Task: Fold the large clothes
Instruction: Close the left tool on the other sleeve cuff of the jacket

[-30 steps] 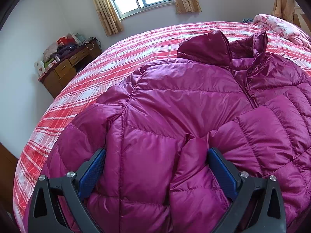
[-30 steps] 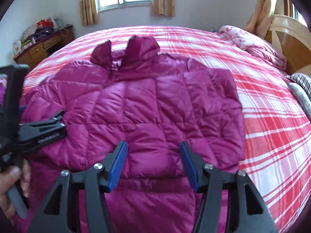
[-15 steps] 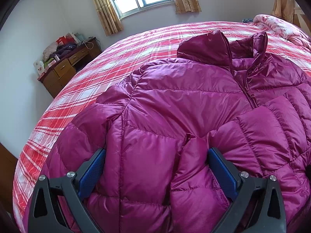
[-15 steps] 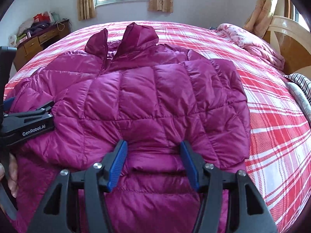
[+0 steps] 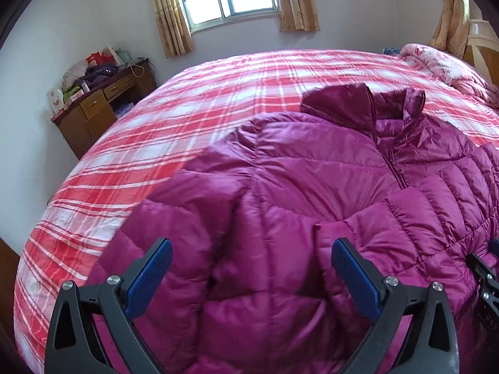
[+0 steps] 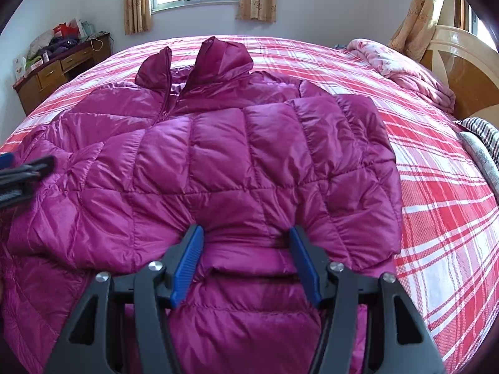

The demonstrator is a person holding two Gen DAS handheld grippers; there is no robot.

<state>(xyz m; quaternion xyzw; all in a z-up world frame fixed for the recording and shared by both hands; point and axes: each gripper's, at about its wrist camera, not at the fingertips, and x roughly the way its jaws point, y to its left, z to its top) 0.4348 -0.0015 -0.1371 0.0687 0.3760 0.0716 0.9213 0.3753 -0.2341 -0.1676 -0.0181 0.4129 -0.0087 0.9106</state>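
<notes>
a glossy magenta quilted down jacket lies spread on a red, pink and white plaid bedspread, collar toward the window, with one sleeve folded across its front. the right gripper sits low over the hem with its blue-padded jaws partly apart, a bunched ridge of the padded fabric between them; whether the pads press on it cannot be told. the left gripper stands wide above the other sleeve side, puffed fabric between its jaws but not clamped. a brown wooden desk piled with clutter stands by the wall.
</notes>
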